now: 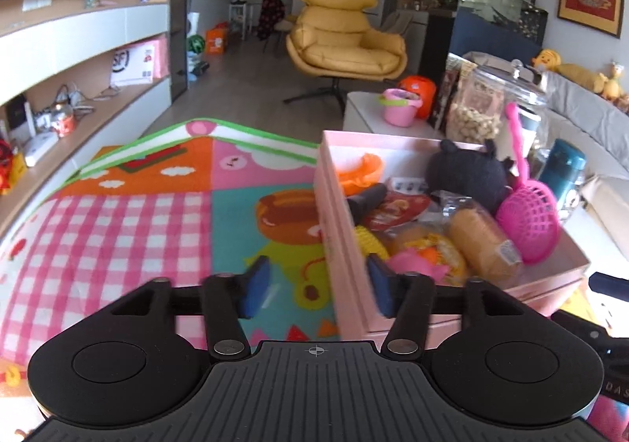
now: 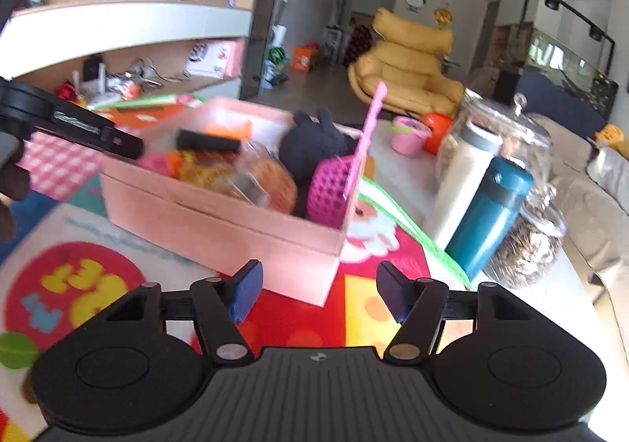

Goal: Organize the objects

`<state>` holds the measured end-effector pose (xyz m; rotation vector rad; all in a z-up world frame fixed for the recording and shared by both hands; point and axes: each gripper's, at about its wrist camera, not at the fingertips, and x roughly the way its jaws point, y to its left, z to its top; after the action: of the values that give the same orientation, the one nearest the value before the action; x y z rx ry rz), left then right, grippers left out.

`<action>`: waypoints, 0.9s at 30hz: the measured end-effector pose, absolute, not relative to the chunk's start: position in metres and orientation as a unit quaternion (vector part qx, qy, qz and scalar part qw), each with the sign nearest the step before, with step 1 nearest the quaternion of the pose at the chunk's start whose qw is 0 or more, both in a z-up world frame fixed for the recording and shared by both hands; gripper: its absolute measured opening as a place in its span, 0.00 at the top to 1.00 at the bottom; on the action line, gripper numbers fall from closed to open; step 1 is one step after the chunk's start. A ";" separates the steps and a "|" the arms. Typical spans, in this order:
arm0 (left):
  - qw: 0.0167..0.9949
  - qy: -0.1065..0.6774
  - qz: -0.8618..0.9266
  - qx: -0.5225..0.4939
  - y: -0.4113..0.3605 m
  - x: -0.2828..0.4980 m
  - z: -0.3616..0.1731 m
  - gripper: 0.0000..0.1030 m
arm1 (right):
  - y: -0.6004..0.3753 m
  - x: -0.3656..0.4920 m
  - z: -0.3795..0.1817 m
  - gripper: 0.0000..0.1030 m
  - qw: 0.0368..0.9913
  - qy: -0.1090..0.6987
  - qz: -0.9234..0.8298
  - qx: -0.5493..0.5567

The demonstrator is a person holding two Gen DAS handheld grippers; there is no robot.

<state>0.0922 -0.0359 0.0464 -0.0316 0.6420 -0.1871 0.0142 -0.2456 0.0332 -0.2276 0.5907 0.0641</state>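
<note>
Ahead, pink box [image 2: 220,233] — beyond both empty grippers, left [image 1: 316,287] and right [image 2: 318,294], fingers apart.

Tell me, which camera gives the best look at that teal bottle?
The right wrist view. There the teal bottle stands unobstructed beside the white table's jars, nearly its whole height visible. In the left wrist view only its top peeks out behind the pink scoop in the pink box.

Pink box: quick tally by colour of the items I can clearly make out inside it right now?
In the pink box, counting only what is clearly distinguishable:
Pink: 2, scoop and small toy
Black: 2, plush and cylinder
Orange: 1, plastic piece
Yellow: 1, ridged toy
Tan: 1, wrapped bread roll
Total: 7; other wrapped items are unclear.
</note>
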 end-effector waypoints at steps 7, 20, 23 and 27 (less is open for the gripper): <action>0.954 0.295 -0.035 -0.030 0.012 0.107 0.041 0.08 | -0.204 0.054 0.032 0.42 0.946 0.287 0.082 -0.128; 0.963 0.265 0.002 -0.054 0.078 0.123 0.051 0.02 | -0.128 0.086 0.036 0.01 0.946 0.279 0.099 -0.128; 0.971 0.234 -0.007 -0.051 0.073 0.094 0.065 0.02 | -0.131 0.058 0.028 0.00 0.942 0.300 0.094 -0.115; 0.970 0.235 -0.039 -0.047 0.056 0.047 0.073 0.02 | -0.138 0.029 0.008 0.00 0.930 0.347 0.070 -0.099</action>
<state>0.0465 0.0558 0.0734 -0.0944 0.4742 -0.0793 0.0286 -0.1384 0.0082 -0.2037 0.7112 0.1431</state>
